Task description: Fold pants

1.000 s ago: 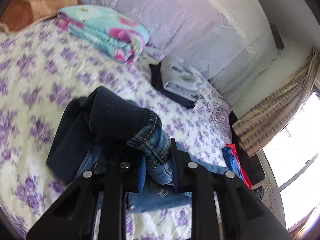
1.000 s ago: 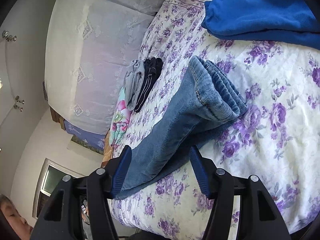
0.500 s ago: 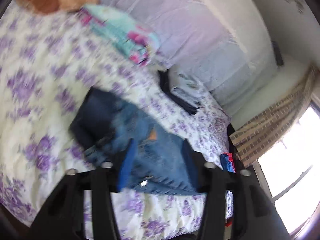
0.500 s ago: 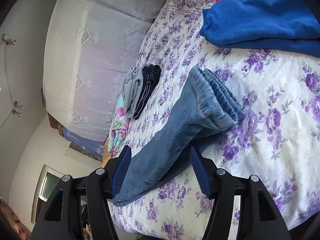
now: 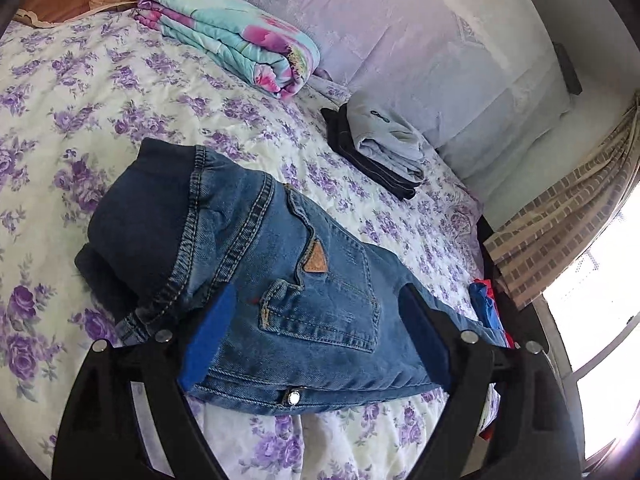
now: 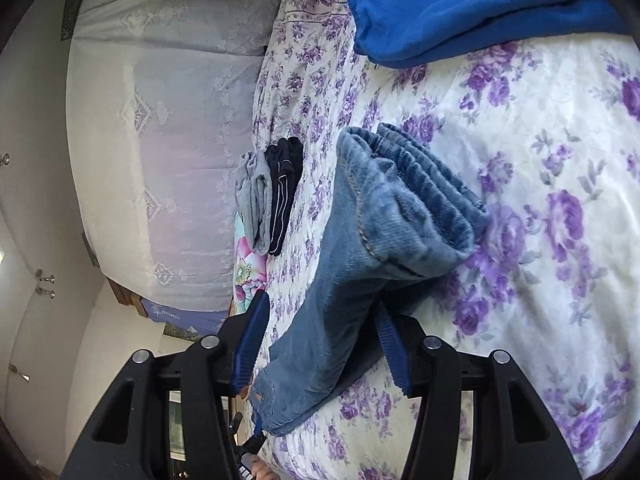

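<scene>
Jeans (image 5: 288, 280) lay waist-end up on the floral bedspread (image 5: 80, 92) in the left wrist view, back pocket and tan patch showing, dark rib waistband bunched at far left. Left gripper (image 5: 316, 332) straddled the pocket area, jaws opening, denim between the blue pads but not pinched. Folded grey and black clothes (image 5: 380, 148) and a rolled floral quilt (image 5: 232, 40) sat well apart beyond. Right wrist view: jeans legs (image 6: 380, 240) lay folded over, hems stacked in layers, near a blue garment (image 6: 480, 4). Right gripper (image 6: 320, 344) had its jaws closing around the leg fabric; the right pad looked to touch cloth, the left pad stood clear. Judgement: grip all layers together at the fold, keep hems aligned, lift evenly so the stack doesn't slide.
</scene>
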`<state>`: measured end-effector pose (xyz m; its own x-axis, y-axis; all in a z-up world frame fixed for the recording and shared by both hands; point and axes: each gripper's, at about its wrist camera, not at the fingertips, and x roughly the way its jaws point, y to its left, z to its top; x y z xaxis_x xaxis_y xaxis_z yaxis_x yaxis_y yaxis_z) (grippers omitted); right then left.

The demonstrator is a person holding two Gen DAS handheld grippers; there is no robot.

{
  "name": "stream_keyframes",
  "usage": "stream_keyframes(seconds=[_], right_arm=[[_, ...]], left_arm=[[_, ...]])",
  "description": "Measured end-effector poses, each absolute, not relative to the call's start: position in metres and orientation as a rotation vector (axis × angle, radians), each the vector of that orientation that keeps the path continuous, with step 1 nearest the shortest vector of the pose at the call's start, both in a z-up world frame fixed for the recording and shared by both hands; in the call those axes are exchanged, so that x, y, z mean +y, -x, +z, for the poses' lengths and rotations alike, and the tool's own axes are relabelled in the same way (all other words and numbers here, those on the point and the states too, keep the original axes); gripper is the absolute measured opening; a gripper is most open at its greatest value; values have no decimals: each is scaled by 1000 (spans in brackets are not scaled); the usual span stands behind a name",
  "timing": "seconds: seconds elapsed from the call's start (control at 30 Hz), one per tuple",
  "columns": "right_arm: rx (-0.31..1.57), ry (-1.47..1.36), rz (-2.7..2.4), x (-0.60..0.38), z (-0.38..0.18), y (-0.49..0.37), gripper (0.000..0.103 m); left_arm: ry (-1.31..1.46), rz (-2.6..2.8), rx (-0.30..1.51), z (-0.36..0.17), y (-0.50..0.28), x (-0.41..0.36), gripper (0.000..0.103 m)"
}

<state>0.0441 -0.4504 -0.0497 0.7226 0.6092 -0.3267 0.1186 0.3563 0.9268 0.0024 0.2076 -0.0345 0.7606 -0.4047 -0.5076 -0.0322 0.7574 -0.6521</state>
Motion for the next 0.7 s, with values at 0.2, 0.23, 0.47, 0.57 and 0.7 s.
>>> stream_keyframes(seconds=[0.2, 0.23, 0.47, 0.57, 0.7], right_arm=[[759, -1178, 268, -444, -75, -57, 12], [748, -1146, 269, -441, -68, -59, 12], [488, -798, 499, -406, 75, -80, 11], [548, -796, 436, -419, 50, -86, 11], [802, -983, 242, -455, -56, -87, 11]], left_arm=[[681, -245, 664, -37, 0, 207, 81], [673, -247, 662, -36, 1, 206, 81], [723, -270, 651, -39, 3, 214, 81], [733, -289, 637, -41, 6, 215, 81], [732, -305, 654, -39, 4, 215, 81]])
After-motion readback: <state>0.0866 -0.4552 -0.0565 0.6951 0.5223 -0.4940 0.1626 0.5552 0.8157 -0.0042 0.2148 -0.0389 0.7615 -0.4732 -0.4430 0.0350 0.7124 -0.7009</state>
